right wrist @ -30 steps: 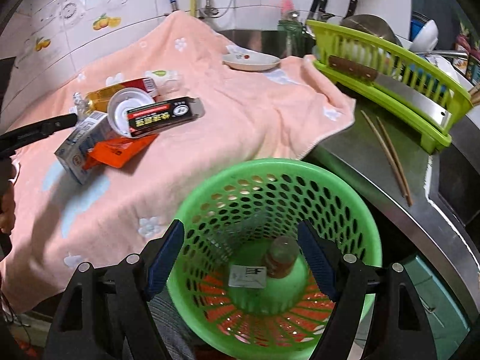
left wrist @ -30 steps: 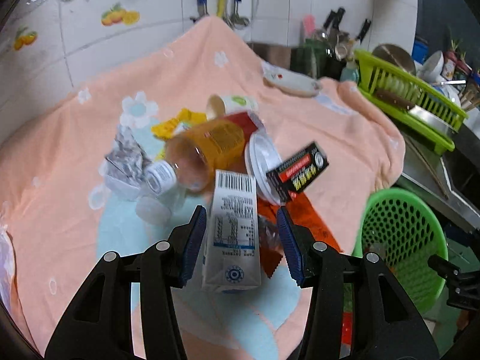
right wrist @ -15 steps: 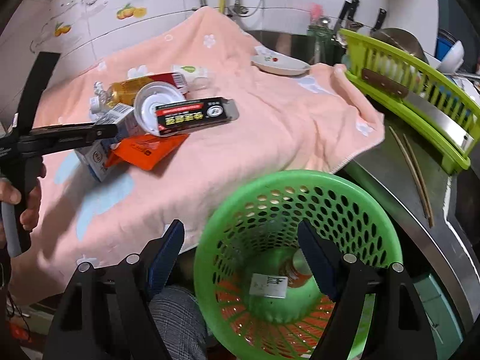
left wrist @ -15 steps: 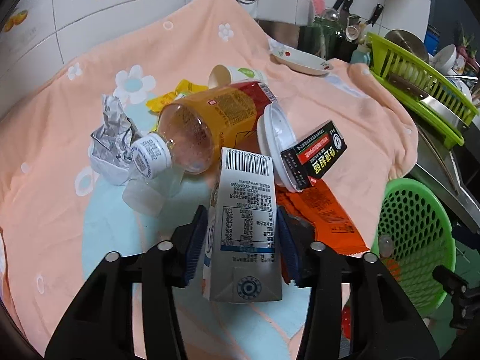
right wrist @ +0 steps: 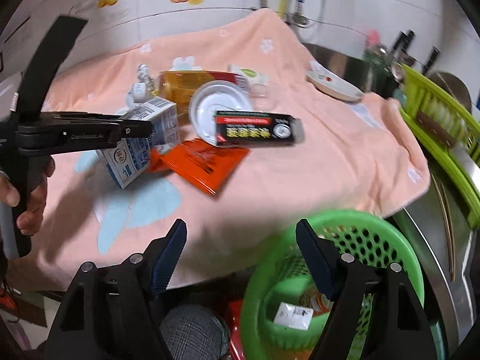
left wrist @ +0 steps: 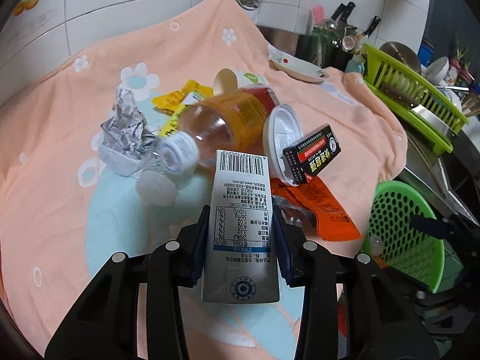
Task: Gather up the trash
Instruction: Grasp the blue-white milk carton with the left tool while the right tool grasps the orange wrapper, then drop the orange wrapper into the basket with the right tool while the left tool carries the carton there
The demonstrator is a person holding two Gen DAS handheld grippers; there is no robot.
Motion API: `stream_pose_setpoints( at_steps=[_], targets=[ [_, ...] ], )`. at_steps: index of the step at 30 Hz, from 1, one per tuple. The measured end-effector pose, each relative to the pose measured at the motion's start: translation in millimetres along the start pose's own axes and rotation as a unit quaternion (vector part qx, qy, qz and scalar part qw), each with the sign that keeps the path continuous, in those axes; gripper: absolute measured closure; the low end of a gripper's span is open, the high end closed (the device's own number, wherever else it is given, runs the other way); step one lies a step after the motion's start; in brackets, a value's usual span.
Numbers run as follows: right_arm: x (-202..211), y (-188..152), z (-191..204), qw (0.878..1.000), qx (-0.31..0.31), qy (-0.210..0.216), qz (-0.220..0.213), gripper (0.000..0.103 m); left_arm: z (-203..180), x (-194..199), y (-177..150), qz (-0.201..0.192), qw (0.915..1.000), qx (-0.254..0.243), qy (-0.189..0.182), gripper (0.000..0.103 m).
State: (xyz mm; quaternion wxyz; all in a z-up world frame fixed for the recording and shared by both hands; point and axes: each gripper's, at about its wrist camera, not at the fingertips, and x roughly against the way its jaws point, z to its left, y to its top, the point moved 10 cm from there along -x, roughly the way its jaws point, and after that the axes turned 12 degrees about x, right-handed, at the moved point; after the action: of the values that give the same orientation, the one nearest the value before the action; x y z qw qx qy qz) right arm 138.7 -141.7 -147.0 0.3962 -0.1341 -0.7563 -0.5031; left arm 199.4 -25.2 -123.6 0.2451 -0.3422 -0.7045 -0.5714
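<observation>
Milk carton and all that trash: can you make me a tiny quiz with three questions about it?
1. True or false: the milk carton lies inside the green basket.
2. What does the black box lean on? A) white lid B) foil C) plate
3. Fill in: the wrapper beside the carton is ____.

Key: 1 false; 2 A; 3 orange.

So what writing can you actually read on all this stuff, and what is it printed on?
"www.yili.com", upside down: milk carton, under its barcode.
"GB 25190", "289kJ", "100mL": same carton's nutrition panel.
"GenRobot.AI": left gripper side, faint.
Chinese characters on the black box and orange wrapper: too small or blurred.
</observation>
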Motion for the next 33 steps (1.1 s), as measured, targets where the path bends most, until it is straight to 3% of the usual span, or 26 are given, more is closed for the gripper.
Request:
stream_pose_setpoints(
  at_steps=[14,18,24,27,33],
  targets=[
    [-55.3,40.3,23.0,0.997,0.077,-0.020,0.007,0.050,11.0,15.3,-9.6,0.003,0.9995,0.011,-0.028,0.064],
    [-64.4,42.4,24.2,0.996,0.086,-0.025,0.009,0.064,10.5,18.1,-15.0,0.004,0.9994,0.010,-0.032,0.064],
    [-58.7,41.3,29.6,0.997,0.078,-0.018,-0.006,0.075,11.8,21.6,-16.6,0.002,0.9994,0.013,-0.033,0.064],
    [-54.5,38.2,35.1,0.997,0.078,-0.007,-0.013,0.091,11.6,21.4,-16.8,0.002,0.9994,0.013,-0.033,0.064],
    [-46.4,34.2,44.4,0.997,0.072,0.013,-0.021,0.096,11.3,22.1,-17.1,0.001,0.9994,0.013,-0.032,0.064]
  ],
)
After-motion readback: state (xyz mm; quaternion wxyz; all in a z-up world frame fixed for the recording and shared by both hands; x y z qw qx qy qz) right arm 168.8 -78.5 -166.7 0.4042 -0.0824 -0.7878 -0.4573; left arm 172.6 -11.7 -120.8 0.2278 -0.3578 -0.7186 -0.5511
